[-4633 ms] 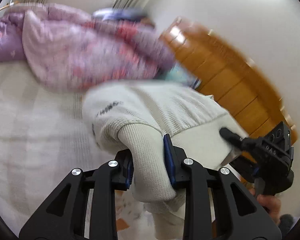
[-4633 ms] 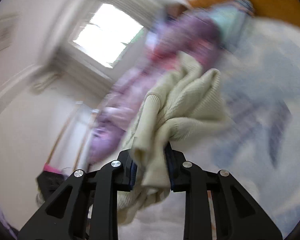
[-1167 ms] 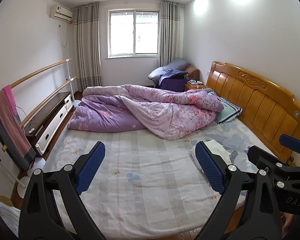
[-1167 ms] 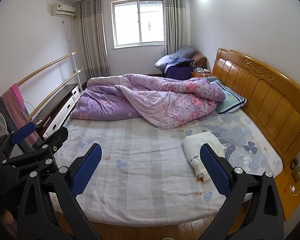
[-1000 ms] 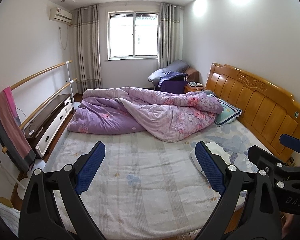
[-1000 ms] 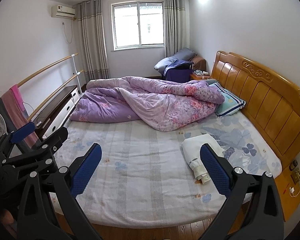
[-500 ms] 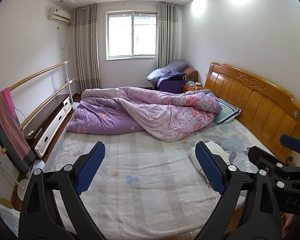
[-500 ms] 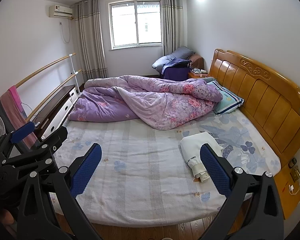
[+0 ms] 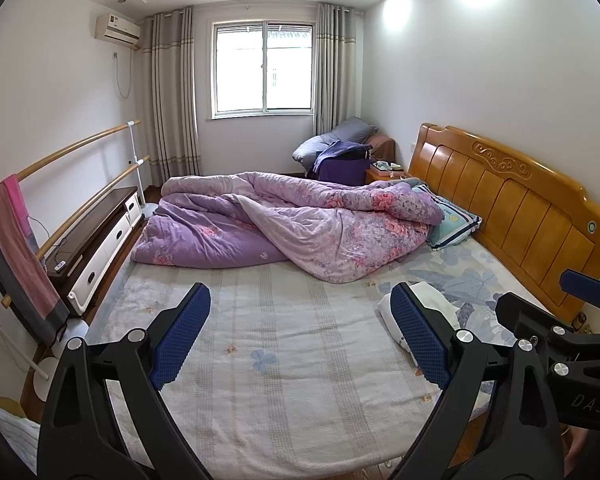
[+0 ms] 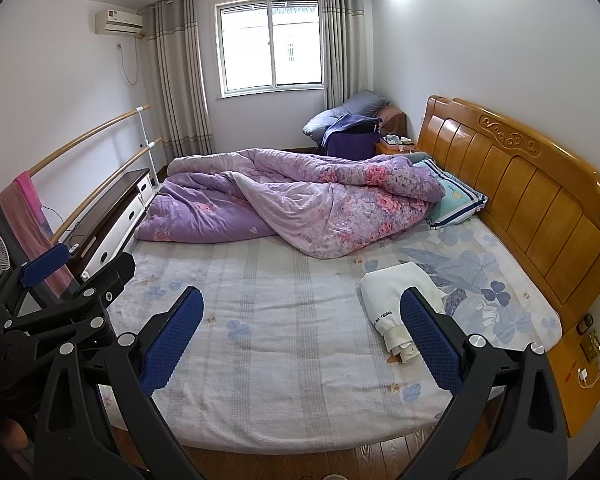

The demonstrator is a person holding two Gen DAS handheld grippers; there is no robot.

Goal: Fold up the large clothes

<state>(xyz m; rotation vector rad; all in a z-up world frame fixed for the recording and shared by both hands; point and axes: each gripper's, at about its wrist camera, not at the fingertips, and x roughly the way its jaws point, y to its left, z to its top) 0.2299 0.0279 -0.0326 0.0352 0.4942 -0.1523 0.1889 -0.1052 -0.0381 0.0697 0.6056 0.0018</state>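
A cream knitted sweater [image 10: 396, 296] lies folded on the bed [image 10: 284, 360], on its right side near the headboard. In the left wrist view the sweater [image 9: 440, 304] is partly hidden behind a finger. My left gripper [image 9: 300, 328] is open wide and empty, held back from the bed's near edge. My right gripper [image 10: 302, 330] is open wide and empty, also held back from the bed. Each gripper shows in the other's view: the right gripper [image 9: 572, 320] at the right edge, the left gripper [image 10: 56, 280] at the left edge.
A crumpled purple floral duvet [image 10: 292, 196] covers the far half of the bed. A pillow [image 10: 452, 200] lies by the wooden headboard [image 10: 540, 196]. A low cabinet [image 10: 112, 216] and rails stand left. A bedside stand [image 10: 580, 376] is at right.
4.6 s ago both grippers were shut on the sweater; now both are open and it lies folded on the bed. Over the last second the views only drift slightly.
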